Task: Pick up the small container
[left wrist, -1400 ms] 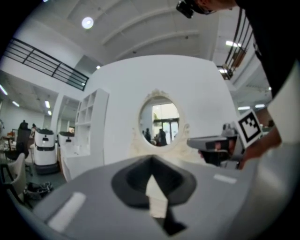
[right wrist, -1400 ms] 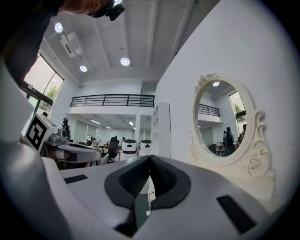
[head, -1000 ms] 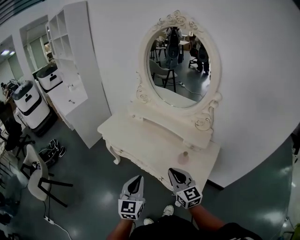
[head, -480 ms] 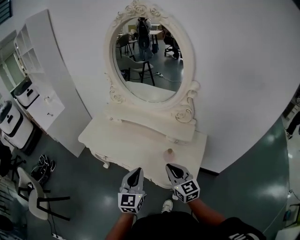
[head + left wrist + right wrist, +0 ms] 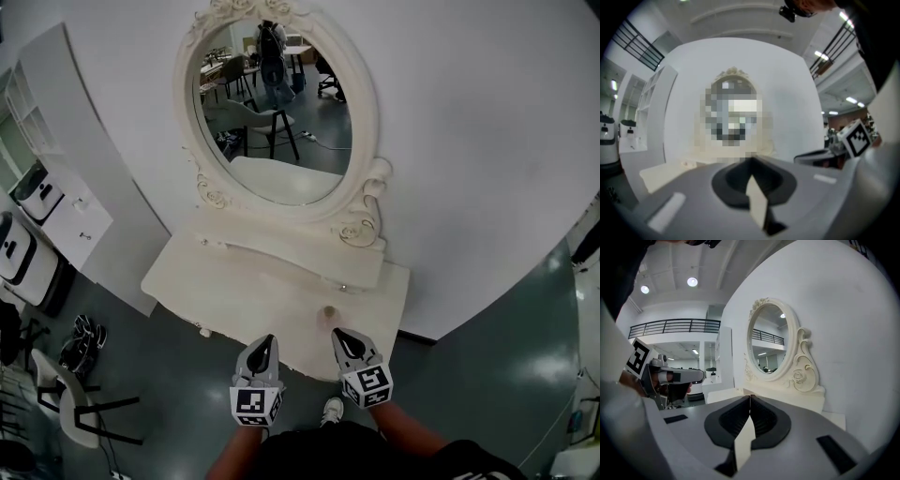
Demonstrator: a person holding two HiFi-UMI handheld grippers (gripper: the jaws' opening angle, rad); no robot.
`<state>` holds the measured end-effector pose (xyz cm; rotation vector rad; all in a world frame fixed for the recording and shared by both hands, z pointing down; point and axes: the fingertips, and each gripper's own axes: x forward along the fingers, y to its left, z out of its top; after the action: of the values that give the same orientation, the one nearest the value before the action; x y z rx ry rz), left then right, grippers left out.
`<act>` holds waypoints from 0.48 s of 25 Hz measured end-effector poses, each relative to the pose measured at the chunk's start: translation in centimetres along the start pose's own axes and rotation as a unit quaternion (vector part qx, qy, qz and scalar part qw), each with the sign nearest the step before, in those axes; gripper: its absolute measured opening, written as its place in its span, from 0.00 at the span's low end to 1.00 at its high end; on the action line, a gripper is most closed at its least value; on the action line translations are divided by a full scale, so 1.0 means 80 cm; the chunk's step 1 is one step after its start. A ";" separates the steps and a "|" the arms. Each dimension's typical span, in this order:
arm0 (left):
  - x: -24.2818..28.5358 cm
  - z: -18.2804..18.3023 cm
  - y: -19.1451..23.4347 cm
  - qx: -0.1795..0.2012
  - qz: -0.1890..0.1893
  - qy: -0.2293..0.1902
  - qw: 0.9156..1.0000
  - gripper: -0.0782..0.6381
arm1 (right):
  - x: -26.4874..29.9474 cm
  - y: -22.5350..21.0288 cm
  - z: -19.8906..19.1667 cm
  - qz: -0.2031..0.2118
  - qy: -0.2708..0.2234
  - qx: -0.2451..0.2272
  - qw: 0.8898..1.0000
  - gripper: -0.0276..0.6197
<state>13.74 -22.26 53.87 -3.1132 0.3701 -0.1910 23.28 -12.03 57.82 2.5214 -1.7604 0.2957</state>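
The small container (image 5: 329, 314), a pale pink little jar, stands on the cream dressing table (image 5: 225, 281) near its front edge, right of centre. My right gripper (image 5: 339, 335) is held just in front of it, tip close to the table edge, jaws shut and empty. My left gripper (image 5: 263, 342) hovers to the left at the same edge, also shut with nothing in it. The left gripper view shows the left gripper (image 5: 751, 159) with its jaws together. The right gripper (image 5: 750, 396) has its jaws meeting in the right gripper view, facing the oval mirror (image 5: 769, 341).
An ornate oval mirror (image 5: 272, 112) rises at the back of the table against a white curved wall. A white shelf unit (image 5: 56, 178) stands to the left, with a chair (image 5: 66, 403) and shoes (image 5: 84, 336) on the dark floor.
The table and mirror have slid left and closer in the head view as the person stepped up. Both grippers stay shut, now reaching the table's front edge near the container.
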 end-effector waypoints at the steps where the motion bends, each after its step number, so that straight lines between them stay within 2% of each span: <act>1: 0.004 -0.001 0.002 -0.001 0.003 0.002 1.000 0.12 | 0.002 -0.007 0.000 -0.004 0.000 0.000 1.000 0.05; 5: 0.017 -0.013 0.007 -0.003 0.003 0.014 1.000 0.12 | 0.015 -0.022 -0.013 -0.007 0.015 -0.004 1.000 0.05; 12: 0.038 -0.024 0.019 -0.004 -0.018 0.021 1.000 0.12 | 0.034 -0.025 -0.036 -0.022 0.043 -0.005 0.999 0.05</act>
<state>16.05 -24.44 56.08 -3.1302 0.3153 -0.2572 25.73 -13.39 61.26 2.4967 -1.6700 0.3869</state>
